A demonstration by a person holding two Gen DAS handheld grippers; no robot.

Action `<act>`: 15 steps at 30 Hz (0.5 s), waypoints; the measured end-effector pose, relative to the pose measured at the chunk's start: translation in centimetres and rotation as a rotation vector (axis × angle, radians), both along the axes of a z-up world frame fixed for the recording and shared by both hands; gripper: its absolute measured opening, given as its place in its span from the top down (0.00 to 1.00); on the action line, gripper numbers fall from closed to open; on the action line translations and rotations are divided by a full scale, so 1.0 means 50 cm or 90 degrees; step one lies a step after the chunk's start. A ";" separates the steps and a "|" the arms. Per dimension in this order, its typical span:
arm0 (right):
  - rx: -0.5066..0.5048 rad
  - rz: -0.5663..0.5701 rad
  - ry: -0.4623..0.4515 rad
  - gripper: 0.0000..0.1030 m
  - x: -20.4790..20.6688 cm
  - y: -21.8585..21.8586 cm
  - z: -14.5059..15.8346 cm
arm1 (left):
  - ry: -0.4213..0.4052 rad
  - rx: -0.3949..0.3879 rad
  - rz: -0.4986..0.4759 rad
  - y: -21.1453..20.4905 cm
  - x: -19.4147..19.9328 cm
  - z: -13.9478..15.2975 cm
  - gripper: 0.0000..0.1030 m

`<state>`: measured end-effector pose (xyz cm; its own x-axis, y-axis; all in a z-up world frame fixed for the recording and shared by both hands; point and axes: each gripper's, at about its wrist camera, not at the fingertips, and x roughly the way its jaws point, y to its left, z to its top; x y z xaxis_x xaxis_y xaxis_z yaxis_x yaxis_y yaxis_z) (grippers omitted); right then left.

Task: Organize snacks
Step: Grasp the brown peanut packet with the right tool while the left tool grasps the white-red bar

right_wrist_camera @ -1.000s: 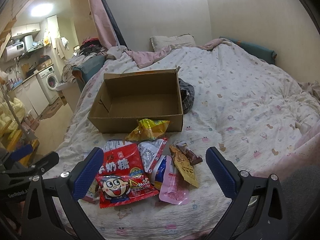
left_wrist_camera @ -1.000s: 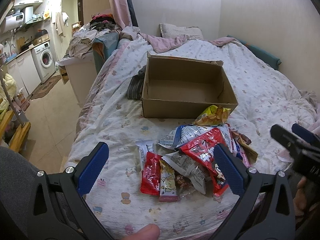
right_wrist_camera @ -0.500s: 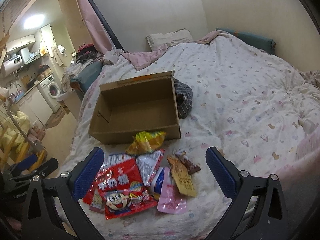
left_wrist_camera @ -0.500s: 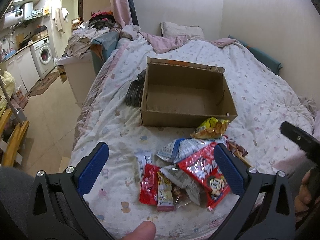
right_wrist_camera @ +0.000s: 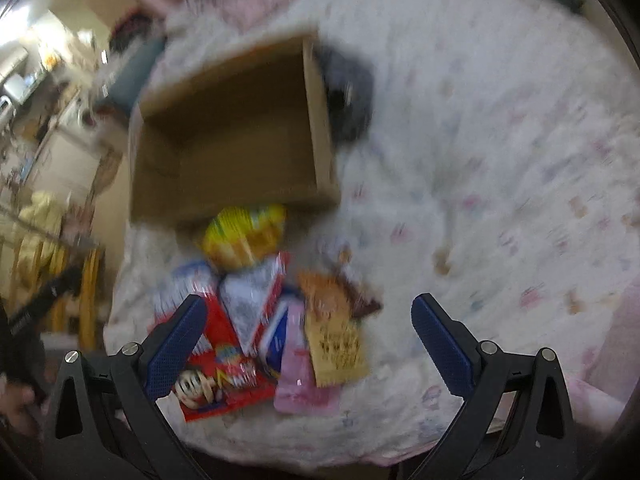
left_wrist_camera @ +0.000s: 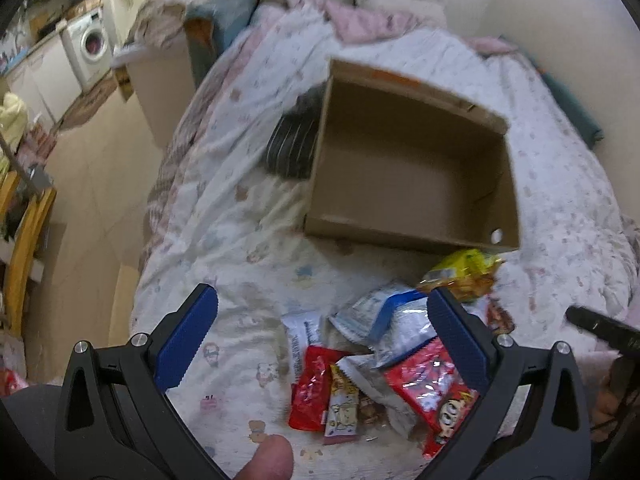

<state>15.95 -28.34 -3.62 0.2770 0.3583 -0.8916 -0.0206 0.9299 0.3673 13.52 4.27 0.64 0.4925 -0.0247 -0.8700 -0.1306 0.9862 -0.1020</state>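
Note:
An empty open cardboard box (left_wrist_camera: 412,184) sits on the bed; it also shows blurred in the right wrist view (right_wrist_camera: 236,140). A heap of snack packets lies just before it: a yellow bag (left_wrist_camera: 464,272), a big red packet (left_wrist_camera: 432,392), a small red packet (left_wrist_camera: 312,388), silver-blue packets (left_wrist_camera: 384,316). In the right wrist view I see the yellow bag (right_wrist_camera: 244,236), a red packet (right_wrist_camera: 216,376), a pink pouch (right_wrist_camera: 300,376) and an orange packet (right_wrist_camera: 336,340). My left gripper (left_wrist_camera: 320,340) is open above the heap. My right gripper (right_wrist_camera: 308,344) is open above the heap too.
The bed has a white patterned quilt (left_wrist_camera: 224,216). A dark striped cloth (left_wrist_camera: 292,144) lies against the box's left side. The floor drops off to the left, with a washing machine (left_wrist_camera: 94,46) and a white bin (left_wrist_camera: 160,92). The right gripper's tip (left_wrist_camera: 600,326) enters at right.
Both grippers have risen and tilted down over the bed, so box and snacks are seen more from above. The right wrist view is now blurred. Nothing was grasped.

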 end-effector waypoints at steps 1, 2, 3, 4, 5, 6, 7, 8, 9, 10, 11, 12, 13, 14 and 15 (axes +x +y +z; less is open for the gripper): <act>0.011 0.004 0.030 0.13 0.007 -0.001 -0.025 | 0.015 0.001 0.004 0.003 0.007 -0.014 0.00; 0.023 0.008 0.069 0.19 0.015 -0.004 -0.062 | 0.029 0.000 0.007 0.007 0.013 -0.029 0.00; 0.026 0.006 0.088 0.24 0.017 -0.005 -0.081 | 0.037 0.001 0.007 0.009 0.016 -0.040 0.00; 0.034 0.002 0.127 0.26 0.022 -0.010 -0.117 | 0.046 0.001 0.008 0.012 0.019 -0.052 0.00; 0.046 0.001 0.150 0.29 0.026 -0.015 -0.144 | 0.056 -0.001 0.010 0.016 0.020 -0.065 0.00; 0.049 0.000 0.161 0.35 0.030 -0.018 -0.157 | 0.064 -0.004 0.013 0.019 0.021 -0.075 0.00; 0.053 -0.001 0.173 0.35 0.034 -0.020 -0.175 | 0.076 -0.012 0.016 0.023 0.023 -0.087 0.00; 0.062 -0.002 0.179 0.36 0.038 -0.021 -0.186 | 0.082 -0.017 0.018 0.025 0.024 -0.094 0.00; 0.075 0.001 0.185 0.36 0.042 -0.020 -0.195 | 0.089 -0.022 0.021 0.028 0.024 -0.102 0.00; 0.083 0.003 0.188 0.36 0.044 -0.015 -0.202 | 0.092 -0.022 0.022 0.028 0.026 -0.103 0.00; 0.091 0.005 0.188 0.37 0.046 -0.009 -0.206 | 0.093 -0.020 0.024 0.028 0.026 -0.105 0.00; 0.096 0.007 0.189 0.38 0.048 -0.004 -0.210 | 0.094 -0.020 0.025 0.028 0.027 -0.106 0.00; 0.105 0.005 0.193 0.39 0.048 -0.001 -0.216 | 0.095 -0.022 0.026 0.027 0.028 -0.107 0.00; 0.114 0.001 0.200 0.39 0.048 0.003 -0.224 | 0.095 -0.024 0.027 0.027 0.029 -0.107 0.00; 0.122 -0.001 0.209 0.41 0.046 0.009 -0.230 | 0.095 -0.026 0.027 0.027 0.030 -0.108 0.00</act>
<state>18.24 -27.89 -15.12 -0.0117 0.5273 -0.8496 0.1288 0.8434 0.5217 15.03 5.60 -4.74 0.3590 -0.0433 -0.9323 -0.1885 0.9750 -0.1178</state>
